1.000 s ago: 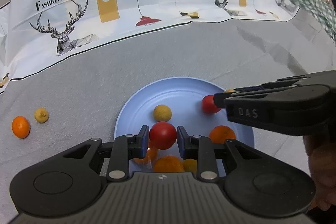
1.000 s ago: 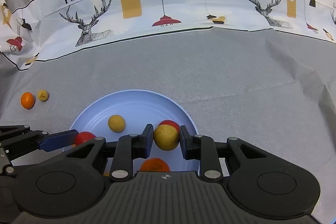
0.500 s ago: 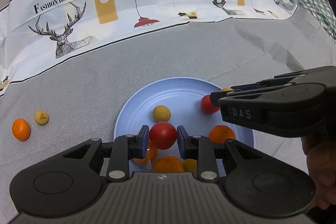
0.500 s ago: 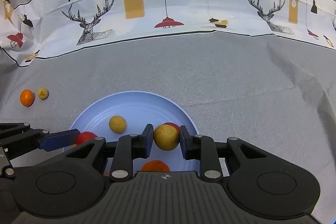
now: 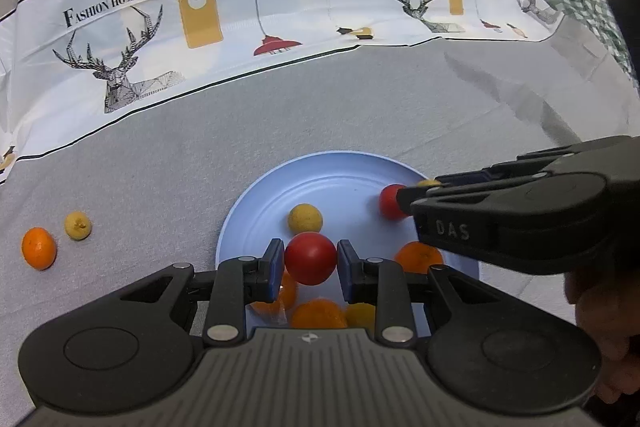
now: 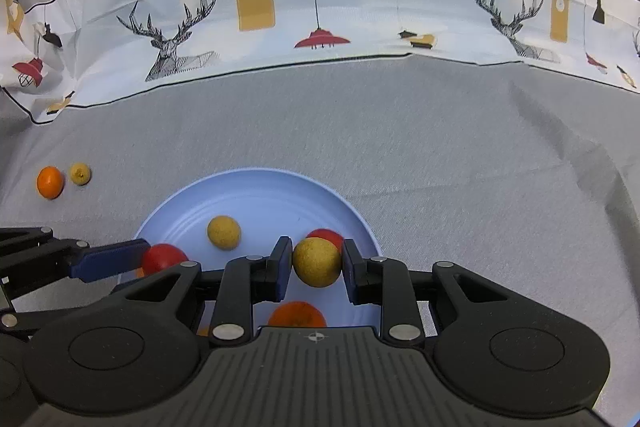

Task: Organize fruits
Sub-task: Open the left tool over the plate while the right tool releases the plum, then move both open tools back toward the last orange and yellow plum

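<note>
Pinching one smooth, round red fruit [image 5: 310, 258] between its blue-padded jaws, the left gripper [image 5: 310, 263] hangs over the near part of the round, light blue plate [image 5: 256, 203], and the right gripper [image 6: 316, 263] has its jaws pressed on one round, matte, rough-skinned yellow fruit [image 6: 317, 261] over the same plate. On the plate lie one more yellow ball-shaped fruit [image 5: 305, 217], one red fruit [image 5: 389, 201] and several glossy oranges [image 5: 418, 257], partly hidden, so I cannot count them exactly. Two fruits lie apart on the grey woven cloth of the surface [image 5: 160, 167], far left of the plate: one small orange [image 5: 39, 247] and one small yellow dimpled fruit [image 5: 78, 225], just beside each other.
</note>
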`<state>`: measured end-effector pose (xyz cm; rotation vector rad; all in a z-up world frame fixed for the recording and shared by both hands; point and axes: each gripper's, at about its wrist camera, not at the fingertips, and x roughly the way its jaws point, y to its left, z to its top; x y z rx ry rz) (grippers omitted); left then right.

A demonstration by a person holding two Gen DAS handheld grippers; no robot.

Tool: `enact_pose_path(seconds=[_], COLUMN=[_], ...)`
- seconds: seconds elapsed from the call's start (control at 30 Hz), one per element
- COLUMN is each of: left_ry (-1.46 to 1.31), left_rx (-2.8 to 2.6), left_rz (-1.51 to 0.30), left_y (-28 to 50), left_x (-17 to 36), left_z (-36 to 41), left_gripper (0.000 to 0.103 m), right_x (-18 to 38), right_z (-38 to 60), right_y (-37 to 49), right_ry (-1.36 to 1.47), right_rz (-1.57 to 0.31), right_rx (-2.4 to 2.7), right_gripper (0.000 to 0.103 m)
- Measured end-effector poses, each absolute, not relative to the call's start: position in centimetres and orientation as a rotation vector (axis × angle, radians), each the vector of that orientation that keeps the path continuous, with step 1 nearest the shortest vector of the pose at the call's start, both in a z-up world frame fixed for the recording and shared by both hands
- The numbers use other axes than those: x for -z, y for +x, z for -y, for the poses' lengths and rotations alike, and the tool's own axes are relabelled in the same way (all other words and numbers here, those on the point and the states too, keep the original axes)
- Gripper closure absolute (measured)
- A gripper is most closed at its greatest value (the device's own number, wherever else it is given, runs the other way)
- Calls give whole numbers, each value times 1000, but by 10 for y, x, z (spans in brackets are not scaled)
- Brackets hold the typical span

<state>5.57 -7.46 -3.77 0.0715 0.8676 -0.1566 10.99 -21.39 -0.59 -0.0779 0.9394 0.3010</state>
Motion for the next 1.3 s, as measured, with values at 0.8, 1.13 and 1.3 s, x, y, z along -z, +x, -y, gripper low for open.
enact_pose_path(seconds=[0.8,1.13,1.3], left_ry=[63,33,26], left_rx=[98,110,109], left_rz=[-724,-732,-734], left_y=[43,42,42], left_x=[13,10,9], left_z=[54,47,45], left_gripper=[72,84,84], right_x=[-9,-12,-13], right_z=[224,222,222], right_y=[104,103,102], right_ry=[-41,-39,-37], right_rz=[-848,-825,-818], right_rx=[-244,-241,-241], right_gripper=[44,44,45])
